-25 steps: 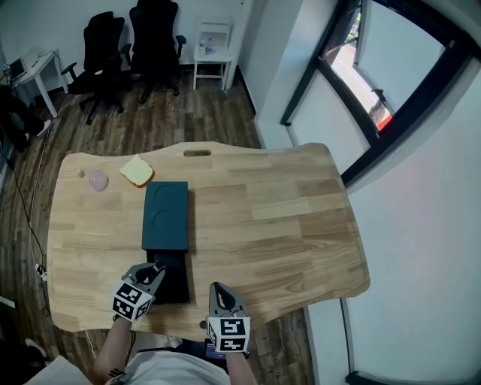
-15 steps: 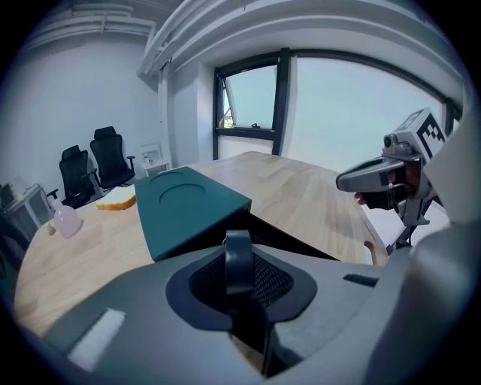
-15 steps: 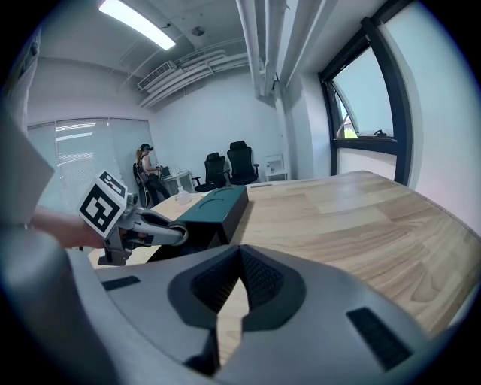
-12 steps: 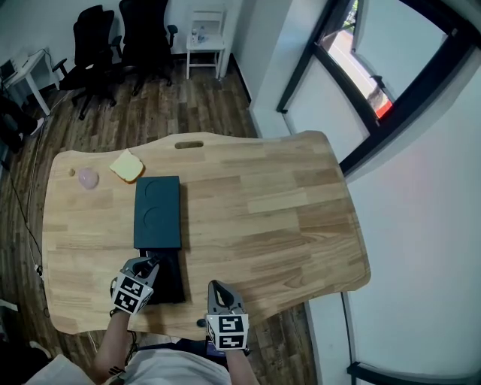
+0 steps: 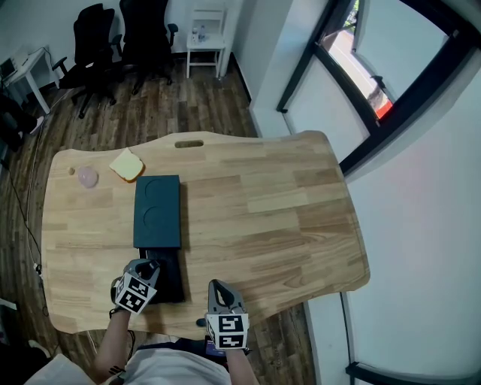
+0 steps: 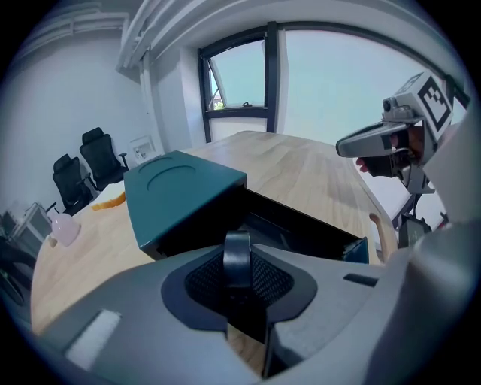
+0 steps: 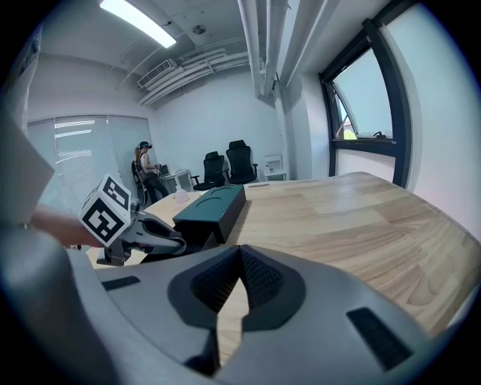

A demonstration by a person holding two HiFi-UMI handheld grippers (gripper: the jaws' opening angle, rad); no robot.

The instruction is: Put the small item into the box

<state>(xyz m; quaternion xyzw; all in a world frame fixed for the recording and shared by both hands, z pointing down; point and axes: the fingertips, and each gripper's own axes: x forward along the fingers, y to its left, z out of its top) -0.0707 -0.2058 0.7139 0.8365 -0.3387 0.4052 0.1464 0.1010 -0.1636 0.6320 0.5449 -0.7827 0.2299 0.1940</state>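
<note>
Box on table, left of centre.

Daylight from the window at the right fills the room, so the table is evenly bright, with only a soft shadow hugging the box. Both gripper views bend straight lines, fade to black at the corners and blur whatever is nearest. A ceiling light glares at the far left of the right gripper view.
</note>
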